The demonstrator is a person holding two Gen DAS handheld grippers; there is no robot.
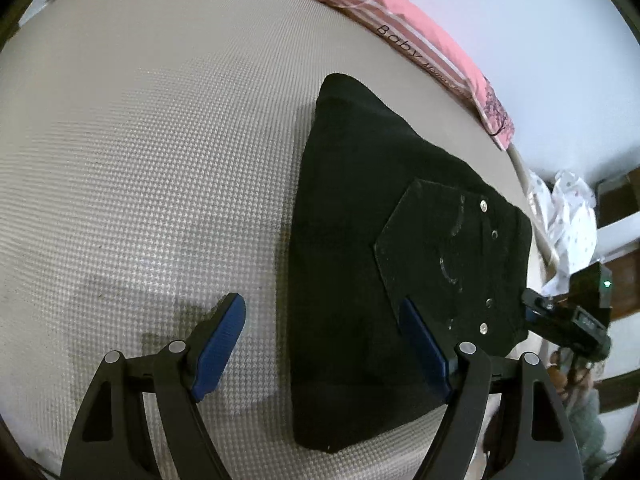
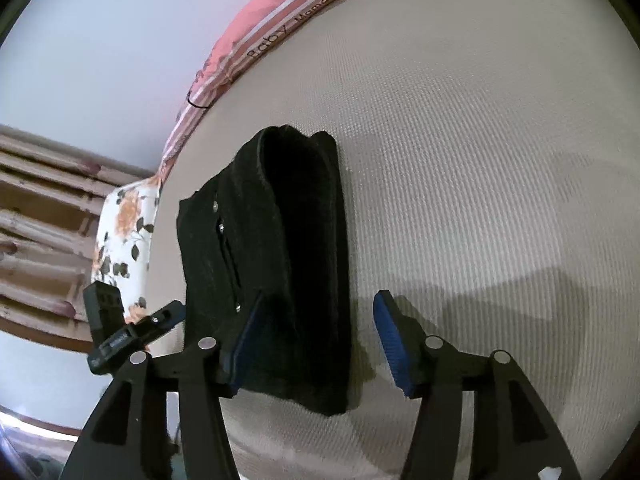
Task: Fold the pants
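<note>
Your beige textured mattress (image 1: 140, 152) fills both views. The black pants (image 1: 380, 240) lie folded on it, right of centre in the left wrist view. Your left gripper (image 1: 324, 344) stands spread, holding nothing. Your right gripper (image 2: 318, 340) stands apart over the pants' near edge, pads not pressing.

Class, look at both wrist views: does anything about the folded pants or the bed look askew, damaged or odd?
Nothing stands out. The black pants lie folded in a compact stack on the beige mattress, pocket side up. Both claws, left and right, are open and hold nothing.
</note>
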